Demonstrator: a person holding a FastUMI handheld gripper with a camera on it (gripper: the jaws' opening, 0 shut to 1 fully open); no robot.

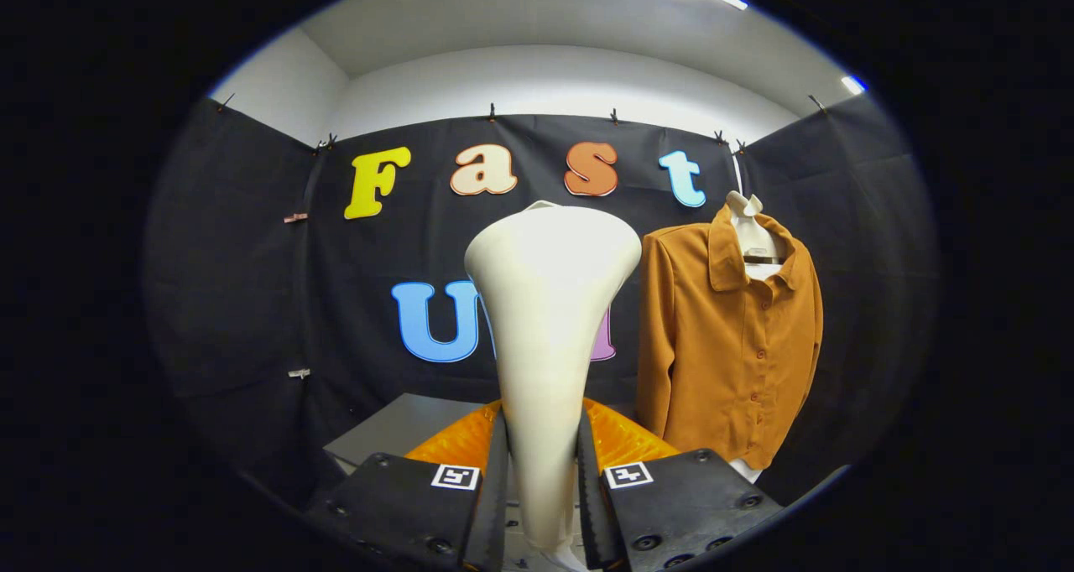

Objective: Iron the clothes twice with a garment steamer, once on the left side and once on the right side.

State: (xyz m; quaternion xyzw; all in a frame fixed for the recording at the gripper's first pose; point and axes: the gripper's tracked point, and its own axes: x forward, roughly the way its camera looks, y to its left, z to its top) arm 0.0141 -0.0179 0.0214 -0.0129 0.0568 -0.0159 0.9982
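Gripper clamped on cream plastic flared garment steamer, upright; rust-orange button-up shirt hangs beyond, to the right, apart.

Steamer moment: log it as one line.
gripper: shut on steamer | steamer: upright between fingers | shirt: hanging beyond, to the right, apart from steamer | ironing: not started

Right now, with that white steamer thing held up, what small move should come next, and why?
Probably swing across toward the shirt. The gripper has both fingers pressed on the garment steamer, whose wide head points up, clear of the cloth. The shirt hangs on its hanger beyond the fingers, off to one side, apparently untouched.
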